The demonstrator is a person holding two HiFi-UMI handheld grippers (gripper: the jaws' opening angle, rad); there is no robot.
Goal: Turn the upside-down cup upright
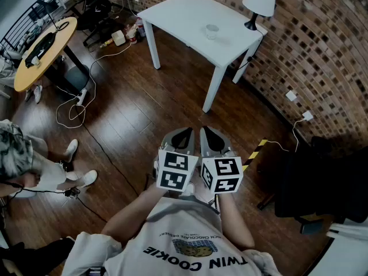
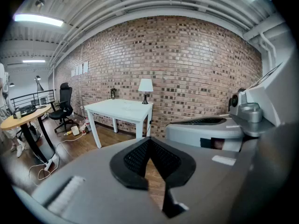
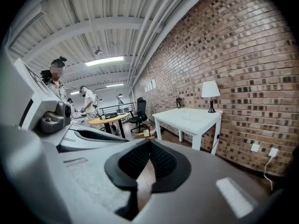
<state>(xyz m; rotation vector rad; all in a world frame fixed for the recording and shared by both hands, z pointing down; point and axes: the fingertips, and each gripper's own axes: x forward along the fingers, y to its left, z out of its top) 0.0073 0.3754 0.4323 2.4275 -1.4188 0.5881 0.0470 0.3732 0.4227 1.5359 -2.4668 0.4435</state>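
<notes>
Located the cup (image 1: 211, 31) near the middle of the white table (image 1: 172, 7), well apart from the table lamp (image 1: 258, 2) at the corner by the brick wall (image 1: 322, 50). Appears small, pale and see-through, probably glass or clear plastic. Cannot confirm from this range whether rim-down. Picked out again in the right gripper view as a faint clear shape (image 3: 186, 114) on the tabletop. Not made out in the left gripper view.

Found the left gripper (image 1: 181, 138) and right gripper (image 1: 210, 138) held side by side close to the chest, over the wooden floor (image 1: 144, 114), well short of the table. Checked both sets of jaws in their own views: left (image 2: 149, 140) closed tip to tip on nothing, right (image 3: 149, 143) likewise closed and empty.

Judged as the approach step, with the cup untouched and no grasp begun. Next move calls for walking up to the table, opening one set of jaws, and taking the cup by its side wall firmly enough to invert it. Expected to be light and slick, so liable to slip or skid under a careless pinch
</notes>
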